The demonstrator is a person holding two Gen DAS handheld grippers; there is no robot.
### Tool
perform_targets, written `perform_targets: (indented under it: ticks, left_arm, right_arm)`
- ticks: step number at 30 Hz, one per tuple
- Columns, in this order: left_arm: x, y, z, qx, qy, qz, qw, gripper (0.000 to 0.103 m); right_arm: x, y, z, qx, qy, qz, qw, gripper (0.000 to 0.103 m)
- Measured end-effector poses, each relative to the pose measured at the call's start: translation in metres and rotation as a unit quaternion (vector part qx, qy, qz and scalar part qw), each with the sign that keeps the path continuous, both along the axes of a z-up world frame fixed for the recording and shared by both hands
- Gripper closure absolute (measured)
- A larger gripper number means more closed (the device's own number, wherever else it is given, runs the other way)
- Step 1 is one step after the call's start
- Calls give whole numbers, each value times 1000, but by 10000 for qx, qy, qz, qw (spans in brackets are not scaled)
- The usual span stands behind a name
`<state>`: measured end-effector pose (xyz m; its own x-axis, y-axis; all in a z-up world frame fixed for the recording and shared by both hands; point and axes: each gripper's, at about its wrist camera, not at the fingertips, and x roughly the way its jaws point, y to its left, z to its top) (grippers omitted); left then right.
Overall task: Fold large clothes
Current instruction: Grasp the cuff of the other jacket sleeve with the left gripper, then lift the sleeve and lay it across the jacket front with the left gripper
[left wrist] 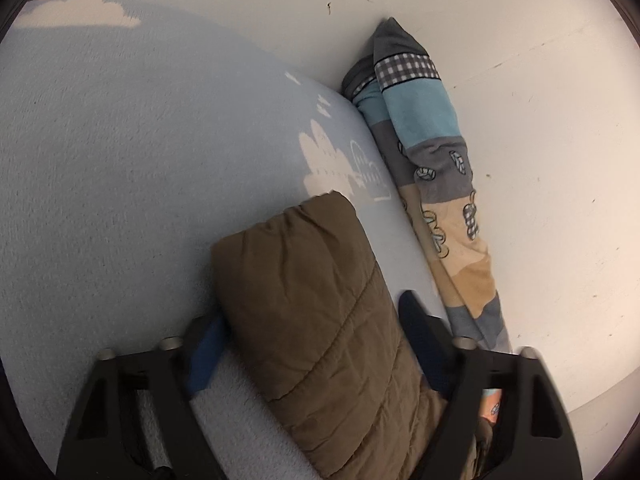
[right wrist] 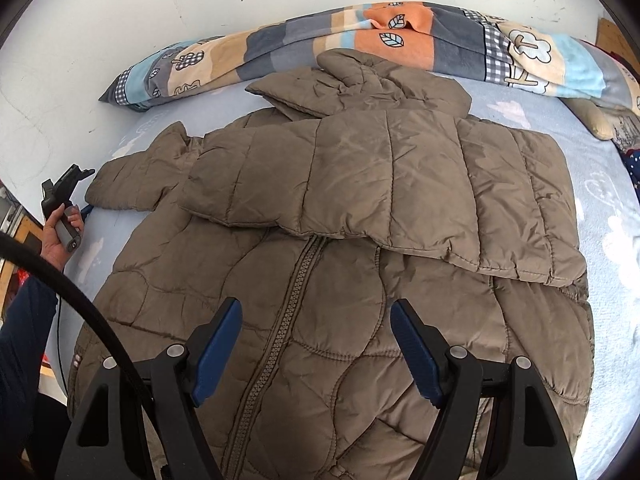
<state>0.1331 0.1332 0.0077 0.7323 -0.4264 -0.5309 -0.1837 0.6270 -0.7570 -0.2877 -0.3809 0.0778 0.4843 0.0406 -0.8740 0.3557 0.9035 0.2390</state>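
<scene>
A brown quilted jacket (right wrist: pixel 344 320) lies front up on the bed, zipper (right wrist: pixel 280 320) closed, with one sleeve (right wrist: pixel 400 176) folded across the chest. Its other sleeve (right wrist: pixel 132 184) stretches out to the left. The cuff end of that sleeve (left wrist: pixel 312 272) sits between the fingers of my left gripper (left wrist: pixel 312 312), whose pads press on both of its sides. From the right wrist view the left gripper (right wrist: pixel 89 191) shows at that cuff, held by a hand (right wrist: pixel 56 236). My right gripper (right wrist: pixel 316 308) hovers open over the lower front of the jacket, holding nothing.
The bed has a light blue sheet (left wrist: pixel 120 160) with white cloud prints. A rolled patchwork blanket (right wrist: pixel 320 36) lies along the white wall (left wrist: pixel 520 80) behind the jacket. A black cable (right wrist: pixel 80 292) arcs over the left side. A dark-sleeved arm (right wrist: pixel 24 340) is at the left edge.
</scene>
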Motion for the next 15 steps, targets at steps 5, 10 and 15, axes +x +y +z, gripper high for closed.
perform_targets:
  ticks: [5,10,15]
  left_arm:
    - [-1,6,-3,-304,84,-34,9995,88]
    - [-7,1,17,-290,-105,-144,9994,88]
    - [-17,-12,54,-192,-413,-448,9980,89]
  right_arm:
    - [-1,0,0,11,1,-6,10000,22]
    - [-6,0,7,7,-94,-45,9999,22]
    - [-11,-1,16,-31,-185,-102,9998,22]
